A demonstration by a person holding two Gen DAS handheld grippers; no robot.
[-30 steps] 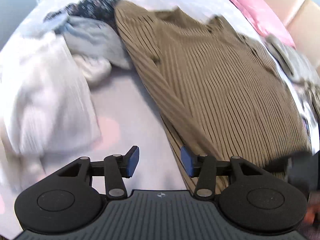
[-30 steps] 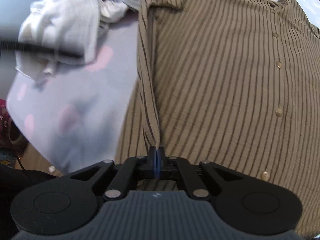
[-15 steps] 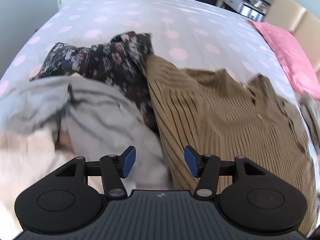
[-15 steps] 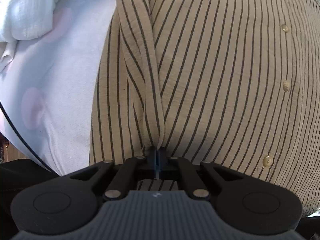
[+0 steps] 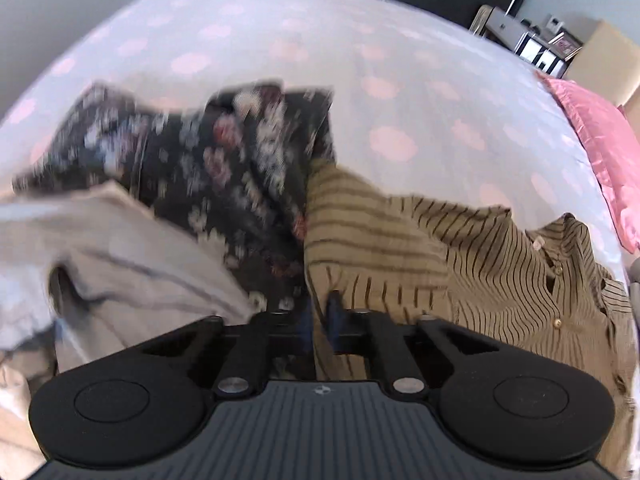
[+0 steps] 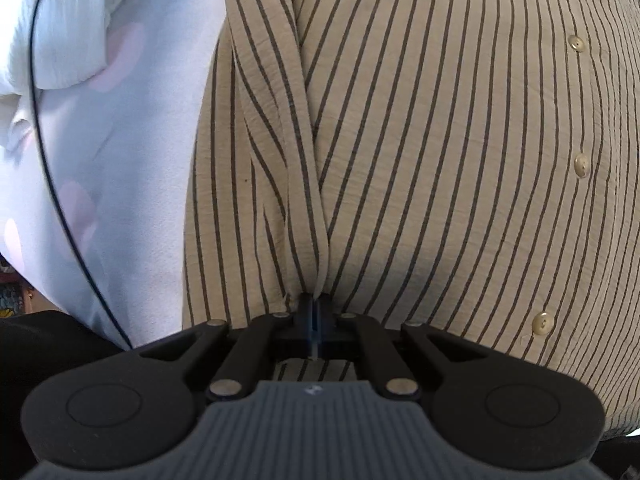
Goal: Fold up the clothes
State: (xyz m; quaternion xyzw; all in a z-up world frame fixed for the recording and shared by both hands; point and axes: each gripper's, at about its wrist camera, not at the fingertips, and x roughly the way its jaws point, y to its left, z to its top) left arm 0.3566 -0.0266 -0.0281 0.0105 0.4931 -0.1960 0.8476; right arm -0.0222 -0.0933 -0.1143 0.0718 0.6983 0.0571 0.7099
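One tan button-front shirt with dark pinstripes [image 6: 440,140] is spread on the polka-dot bedsheet [image 5: 360,48]; four buttons are counted in the right view. Its edge is pinched by both the left gripper [image 5: 319,312] and the right gripper [image 6: 315,312]. One dark floral garment [image 5: 224,160] lies beside it.
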